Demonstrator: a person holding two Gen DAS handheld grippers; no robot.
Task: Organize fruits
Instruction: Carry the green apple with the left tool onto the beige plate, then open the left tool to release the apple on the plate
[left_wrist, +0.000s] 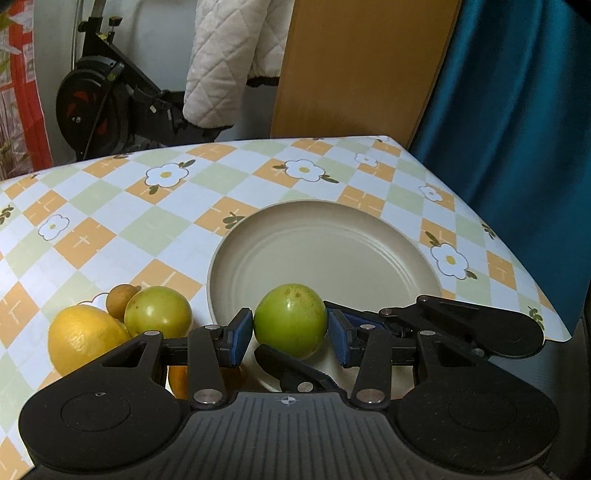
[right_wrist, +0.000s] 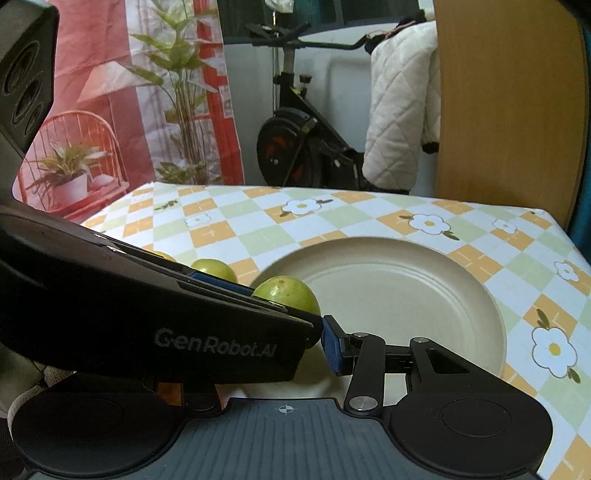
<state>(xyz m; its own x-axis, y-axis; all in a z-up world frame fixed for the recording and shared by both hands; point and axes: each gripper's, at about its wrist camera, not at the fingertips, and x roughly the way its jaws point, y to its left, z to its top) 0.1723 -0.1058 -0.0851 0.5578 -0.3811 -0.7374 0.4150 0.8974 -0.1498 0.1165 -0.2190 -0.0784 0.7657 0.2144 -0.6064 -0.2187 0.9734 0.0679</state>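
A round green fruit (left_wrist: 290, 319) sits gripped between the blue pads of the left tongs (left_wrist: 290, 332), just over the near rim of the beige round plate (left_wrist: 332, 251) on the checked counter (left_wrist: 147, 206). The right tongs (right_wrist: 314, 345), crossed beneath, hide their state.

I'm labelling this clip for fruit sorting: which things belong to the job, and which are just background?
Job: left gripper, gripped green fruit, second green fruit, lemon, small brown fruit, plate.
Background: exercise bike, quilted jacket, blue curtain, wooden board, floral tablecloth.
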